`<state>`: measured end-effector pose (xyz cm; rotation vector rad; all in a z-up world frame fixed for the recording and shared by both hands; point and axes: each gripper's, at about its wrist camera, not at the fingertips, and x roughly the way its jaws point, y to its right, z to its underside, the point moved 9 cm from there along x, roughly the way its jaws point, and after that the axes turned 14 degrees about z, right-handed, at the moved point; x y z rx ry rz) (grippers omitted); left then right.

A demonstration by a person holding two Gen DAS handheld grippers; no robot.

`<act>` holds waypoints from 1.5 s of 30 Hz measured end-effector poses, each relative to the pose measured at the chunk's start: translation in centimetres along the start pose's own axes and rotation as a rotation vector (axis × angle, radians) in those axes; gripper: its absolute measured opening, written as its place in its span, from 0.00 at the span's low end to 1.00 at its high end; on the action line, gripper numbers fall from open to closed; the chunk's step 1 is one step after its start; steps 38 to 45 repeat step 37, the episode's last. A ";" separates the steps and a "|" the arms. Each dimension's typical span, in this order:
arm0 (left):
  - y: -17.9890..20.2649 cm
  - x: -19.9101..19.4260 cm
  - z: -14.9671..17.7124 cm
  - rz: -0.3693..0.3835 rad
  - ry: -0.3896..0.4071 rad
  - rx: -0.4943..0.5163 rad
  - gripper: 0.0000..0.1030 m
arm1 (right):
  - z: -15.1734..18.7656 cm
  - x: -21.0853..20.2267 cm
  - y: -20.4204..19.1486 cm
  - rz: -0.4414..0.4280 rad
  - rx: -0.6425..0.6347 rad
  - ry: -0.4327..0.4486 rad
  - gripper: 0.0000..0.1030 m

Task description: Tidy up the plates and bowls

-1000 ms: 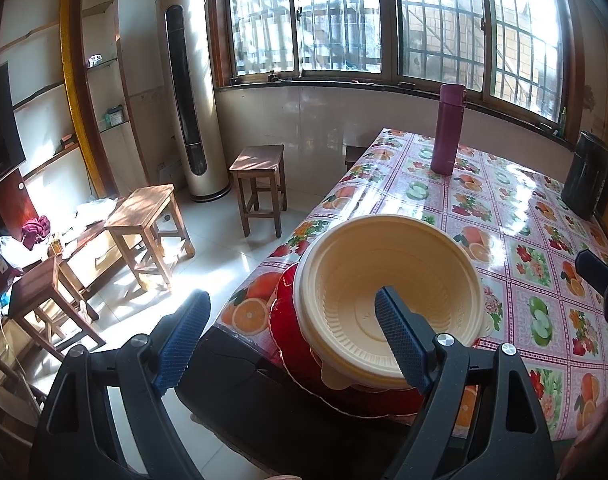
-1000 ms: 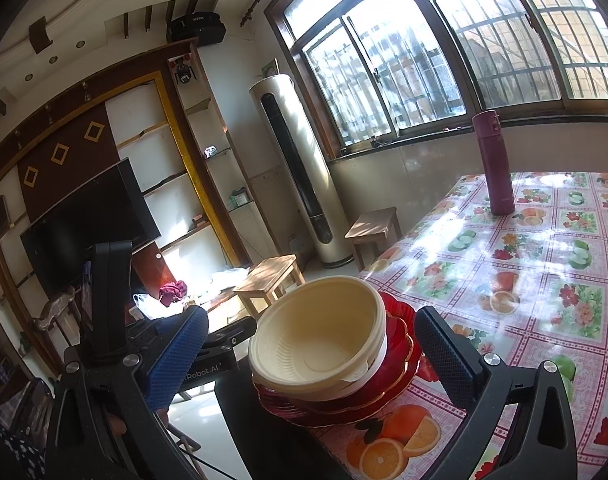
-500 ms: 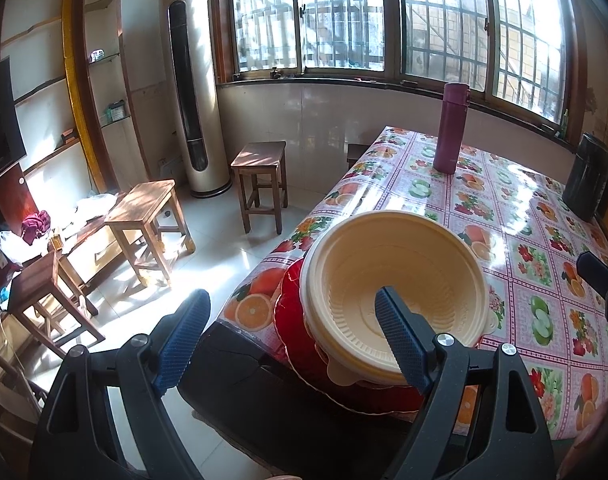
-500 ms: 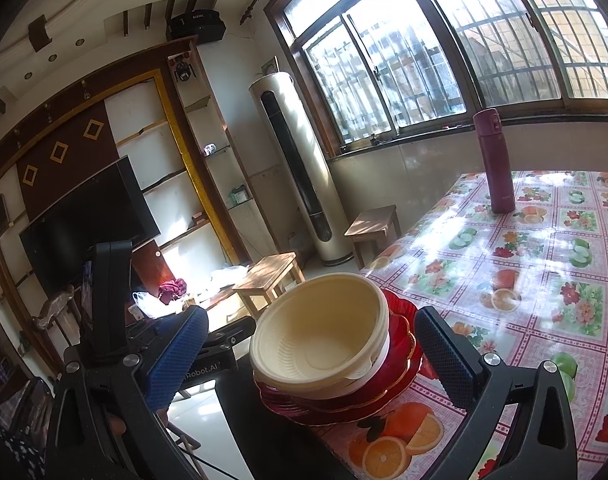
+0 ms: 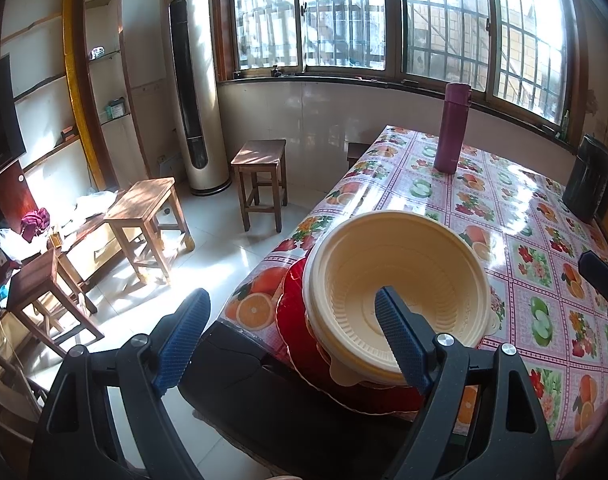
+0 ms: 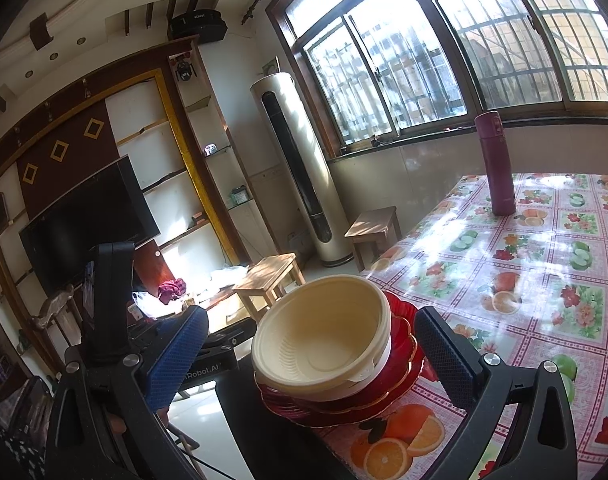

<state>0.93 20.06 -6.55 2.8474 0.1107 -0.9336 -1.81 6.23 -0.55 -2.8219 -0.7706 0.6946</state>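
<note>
Cream bowls (image 5: 400, 300) sat nested on the red plates (image 5: 300, 332), all stacked at the near-left corner of the table (image 5: 516, 240), partly overhanging the edge. Left gripper (image 5: 292, 336) and right gripper (image 6: 312, 356) were both wide open, holding nothing, hovering near the stack. Judgement: stack looked done or close. If nudging it farther onto the table, push low at the plate rim, slowly; bowls sat slightly tilted and could slide.
</note>
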 end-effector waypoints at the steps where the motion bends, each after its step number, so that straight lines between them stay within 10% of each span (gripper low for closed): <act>1: 0.0 0.0 0.0 0.000 0.001 0.000 0.83 | 0.0 0.0 0.0 -0.001 0.002 -0.001 1.00; 45: -0.1 -0.6 -0.8 -0.012 0.033 0.026 0.83 | 0.5 1.0 0.6 -0.011 0.037 -0.035 1.00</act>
